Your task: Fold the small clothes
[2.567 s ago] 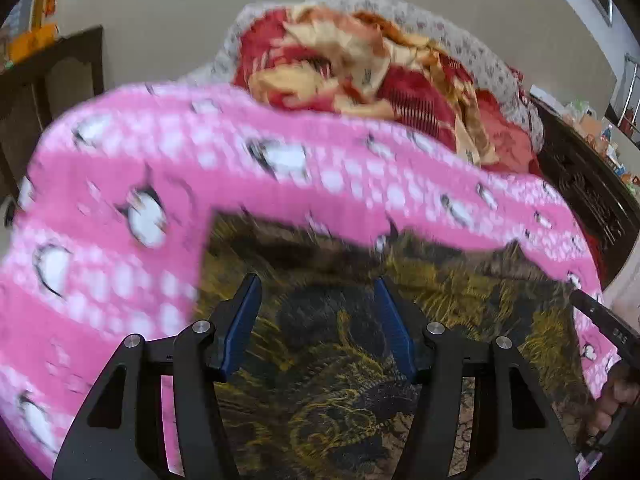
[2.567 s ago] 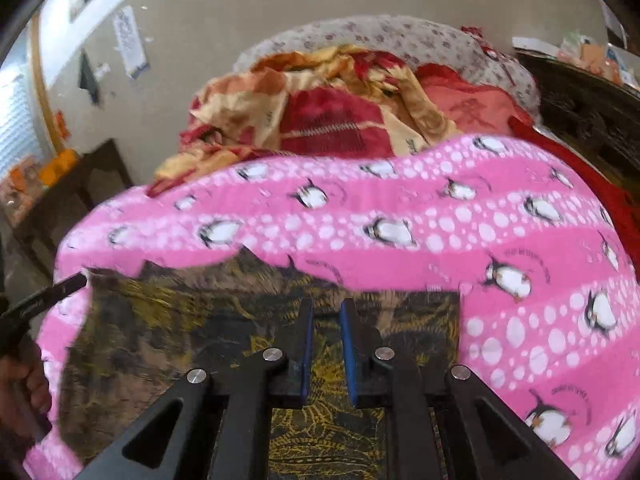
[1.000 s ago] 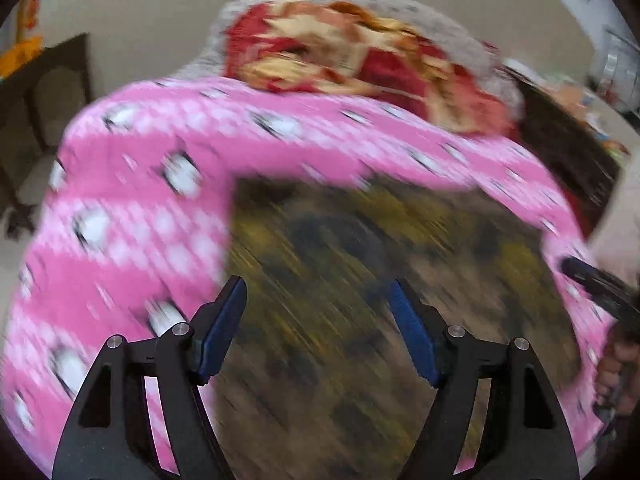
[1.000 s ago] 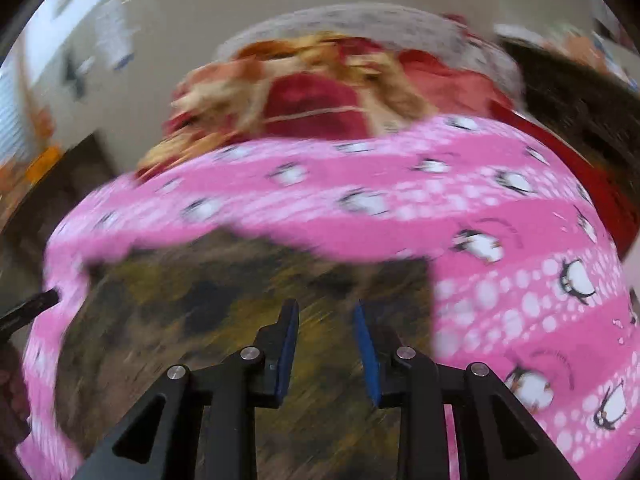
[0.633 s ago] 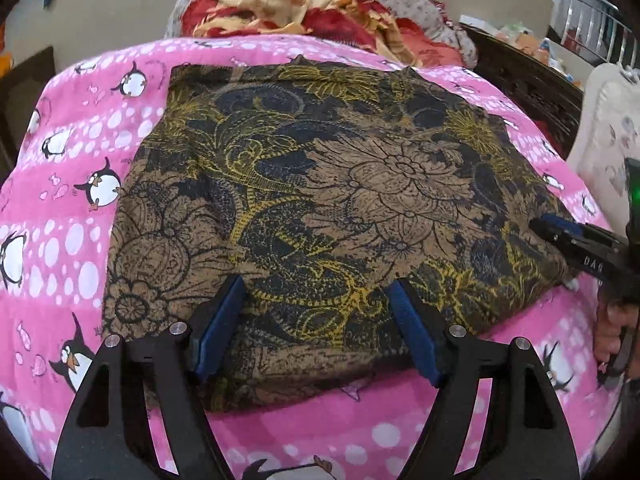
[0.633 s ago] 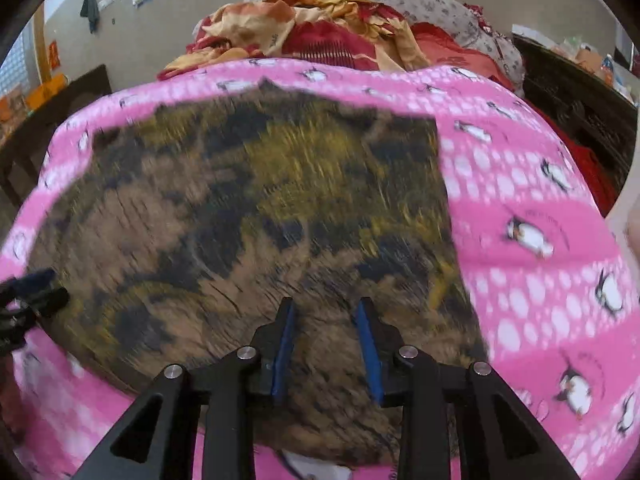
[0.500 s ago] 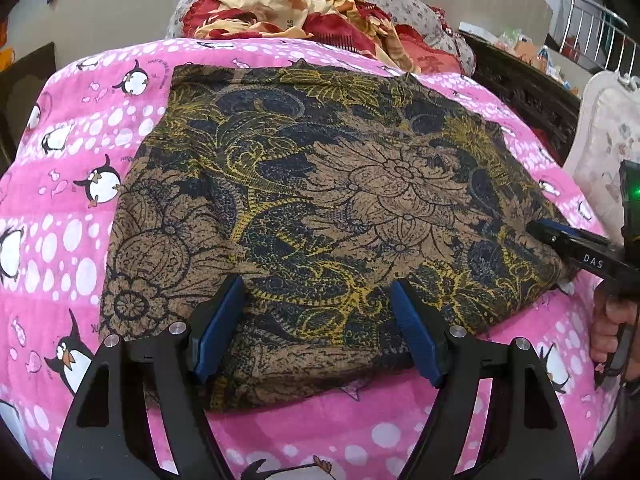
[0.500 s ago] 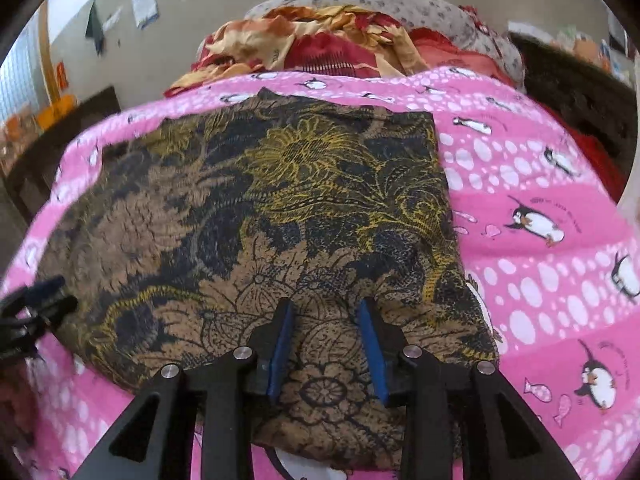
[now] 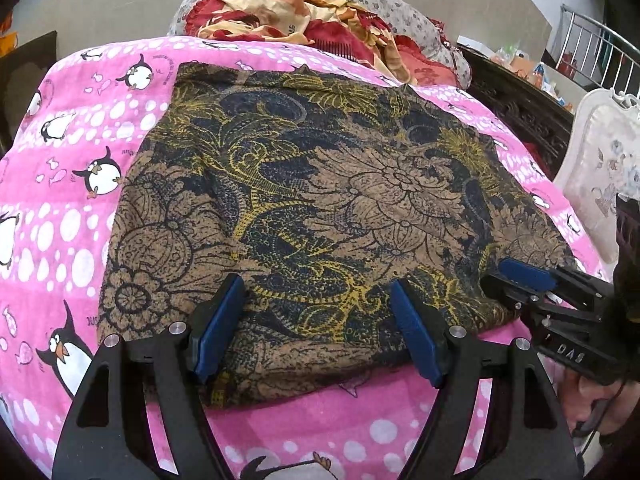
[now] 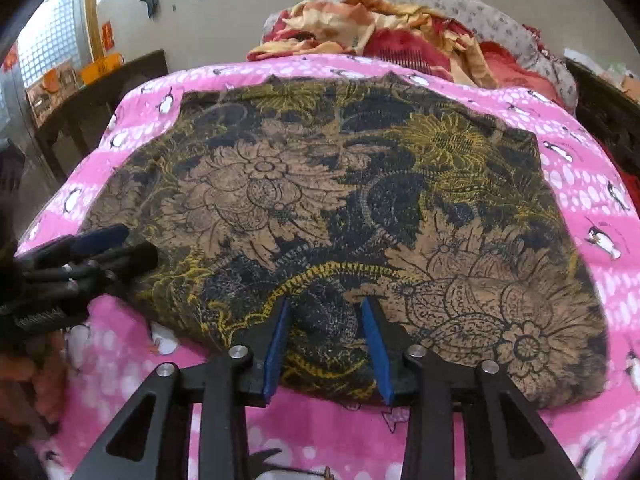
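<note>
A brown, black and yellow floral garment (image 9: 320,208) lies spread flat on a pink penguin blanket (image 9: 72,168); it also shows in the right wrist view (image 10: 340,220). My left gripper (image 9: 318,320) is open, its blue pads over the garment's near edge, holding nothing. My right gripper (image 10: 326,336) is open over the near edge too, empty. The right gripper shows at the right in the left wrist view (image 9: 532,280). The left gripper shows at the left in the right wrist view (image 10: 92,252).
A heap of red and orange bedding (image 9: 304,12) lies on a flowered pillow behind the blanket (image 10: 592,184). A dark carved wooden frame (image 9: 520,108) runs along the right. A white chair (image 9: 600,160) stands at the far right. A dark wooden table (image 10: 100,92) stands at the left.
Both grippers drew back from the far part of the garment to its near edge. The right gripper opened and let the cloth go; the garment now lies flat.
</note>
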A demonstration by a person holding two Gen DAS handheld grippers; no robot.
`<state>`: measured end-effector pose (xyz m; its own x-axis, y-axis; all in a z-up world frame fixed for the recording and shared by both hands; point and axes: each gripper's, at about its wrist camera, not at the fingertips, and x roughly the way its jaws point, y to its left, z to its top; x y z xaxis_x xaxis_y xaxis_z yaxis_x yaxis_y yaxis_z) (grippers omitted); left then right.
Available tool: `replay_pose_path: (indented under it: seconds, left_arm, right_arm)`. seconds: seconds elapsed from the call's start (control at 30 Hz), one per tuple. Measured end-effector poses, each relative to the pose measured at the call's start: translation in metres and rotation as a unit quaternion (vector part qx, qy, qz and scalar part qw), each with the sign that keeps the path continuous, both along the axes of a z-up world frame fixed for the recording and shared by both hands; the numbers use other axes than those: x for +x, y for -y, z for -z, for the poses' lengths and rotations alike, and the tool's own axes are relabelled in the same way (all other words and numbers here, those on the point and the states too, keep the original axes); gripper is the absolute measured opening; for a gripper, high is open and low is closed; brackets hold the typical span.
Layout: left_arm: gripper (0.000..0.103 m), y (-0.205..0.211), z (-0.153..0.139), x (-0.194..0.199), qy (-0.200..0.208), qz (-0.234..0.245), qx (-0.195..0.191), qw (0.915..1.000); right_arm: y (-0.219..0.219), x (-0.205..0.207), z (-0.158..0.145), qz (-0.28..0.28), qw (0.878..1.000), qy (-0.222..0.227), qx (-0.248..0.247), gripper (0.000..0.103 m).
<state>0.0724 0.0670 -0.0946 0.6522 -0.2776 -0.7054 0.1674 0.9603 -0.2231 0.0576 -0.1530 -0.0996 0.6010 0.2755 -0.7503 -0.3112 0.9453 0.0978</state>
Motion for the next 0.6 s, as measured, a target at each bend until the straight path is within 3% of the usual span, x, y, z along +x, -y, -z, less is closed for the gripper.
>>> replay_pose_path:
  seconds: [0.13, 0.23, 0.33, 0.4, 0.5, 0.6]
  left_arm:
    - [0.076, -0.005, -0.001, -0.001, -0.001, 0.001, -0.018, 0.9998]
    - [0.076, -0.024, -0.013, -0.018, -0.003, -0.020, -0.075, 0.9970]
    - [0.076, -0.047, -0.020, -0.054, -0.002, -0.040, -0.145, 0.9886]
    - [0.076, -0.058, -0.015, -0.069, -0.016, -0.058, -0.173, 0.9831]
    - [0.079, -0.070, 0.008, -0.084, -0.063, -0.098, -0.243, 0.9630]
    - [0.079, -0.069, 0.010, -0.084, -0.051, -0.105, -0.251, 0.9609]
  right_arm:
    - [0.006, 0.003, 0.000, 0.001, 1.000, -0.002, 0.017, 0.041]
    - [0.005, -0.002, 0.000, 0.000, 1.000, 0.001, 0.020, 0.042]
    - [0.005, -0.003, -0.001, 0.000, 1.000, 0.003, 0.026, 0.042]
    - [0.005, -0.003, 0.000, 0.000, 1.000, 0.005, 0.023, 0.042]
    - [0.005, -0.004, 0.000, 0.000, 1.000, 0.006, 0.022, 0.042]
    - [0.005, -0.004, 0.000, 0.000, 1.000, 0.005, 0.025, 0.042]
